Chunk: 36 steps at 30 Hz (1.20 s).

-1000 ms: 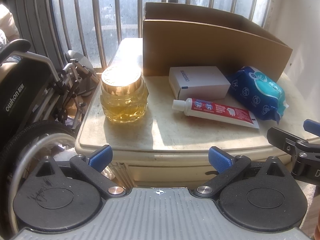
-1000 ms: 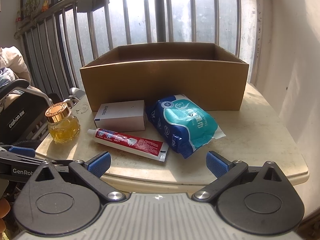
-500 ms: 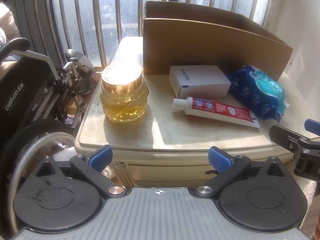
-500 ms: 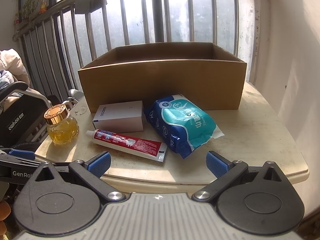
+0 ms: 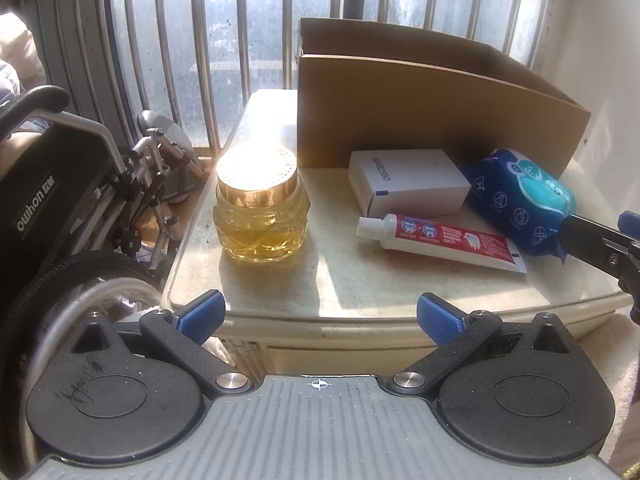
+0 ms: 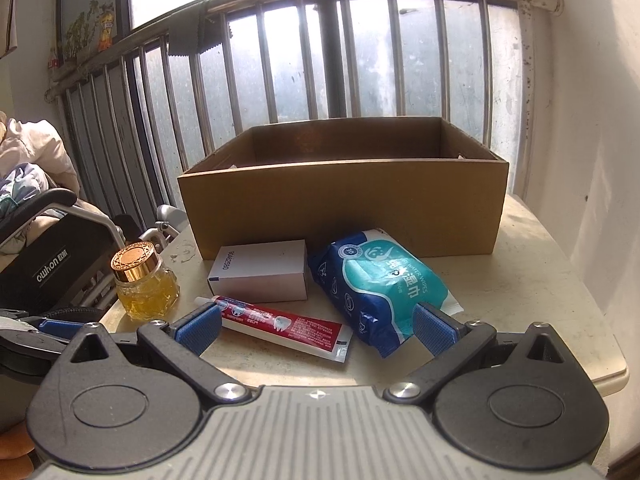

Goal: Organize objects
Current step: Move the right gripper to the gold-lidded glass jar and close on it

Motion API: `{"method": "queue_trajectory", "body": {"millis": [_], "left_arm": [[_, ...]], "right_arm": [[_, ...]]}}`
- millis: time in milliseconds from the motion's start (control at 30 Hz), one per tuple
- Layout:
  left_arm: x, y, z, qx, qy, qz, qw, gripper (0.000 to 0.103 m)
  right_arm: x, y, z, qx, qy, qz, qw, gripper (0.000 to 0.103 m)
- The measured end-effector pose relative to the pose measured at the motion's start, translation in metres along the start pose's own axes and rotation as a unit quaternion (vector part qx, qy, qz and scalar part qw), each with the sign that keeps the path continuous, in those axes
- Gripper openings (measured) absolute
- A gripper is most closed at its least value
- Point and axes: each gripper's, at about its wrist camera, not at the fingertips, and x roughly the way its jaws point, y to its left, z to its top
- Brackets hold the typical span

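Both grippers have edged closer to the cream counter [image 6: 552, 280], the right gripper [image 6: 316, 320] now over its near edge, jaws wide apart and empty above the red-and-white toothpaste tube [image 6: 280, 322]. Behind the tube lies a white rectangular carton [image 6: 260, 272], right of it a blue wet-wipes pack [image 6: 380, 284], left an amber glass jar with gold lid [image 6: 142, 282], farthest the open brown cardboard box [image 6: 344, 204]. The left gripper [image 5: 320, 316] is also spread open, empty.

Both wrist views face the window from the table's [image 5: 360, 280] near edge (left view nearer).
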Motion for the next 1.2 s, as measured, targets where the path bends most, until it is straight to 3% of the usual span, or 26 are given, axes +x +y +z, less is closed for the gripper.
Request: {"method": "queue_trajectory", "body": {"millis": [267,367,467,600,733,833,967,1200], "left_arm": [[-0.001,0.017,0.009,0.005,-0.041,0.009,0.9991,0.103],[0.003,0.022,0.010,0.014,-0.056,0.022,0.9981,0.103],[0.011,0.028,0.011,0.020,-0.052,0.019,0.9983,0.103],[0.021,0.037,0.010,0.021,-0.053,-0.001,0.9984,0.102],[0.028,0.041,0.007,0.037,-0.079,-0.012,0.9961,0.102],[0.038,0.042,0.011,0.050,-0.078,-0.021,0.9955,0.102],[0.047,0.046,0.013,0.046,-0.082,-0.042,0.9947,0.102],[0.057,0.046,0.013,0.068,-0.092,-0.030,0.9930,0.102]], "right_arm": [[-0.001,0.016,0.030,-0.049,-0.118,0.086,0.988,0.103],[0.010,0.023,0.041,-0.060,-0.128,0.121,0.983,0.103],[0.031,0.034,0.053,-0.067,-0.107,0.137,0.983,0.103],[0.065,0.042,0.059,-0.065,-0.033,0.174,0.982,0.103],[0.083,0.051,0.055,-0.074,-0.023,0.199,0.977,0.103],[0.096,0.055,0.057,-0.077,-0.012,0.216,0.973,0.103],[0.117,0.065,0.060,-0.078,0.020,0.250,0.965,0.103],[0.151,0.089,0.062,-0.093,0.088,0.312,0.941,0.103]]}}
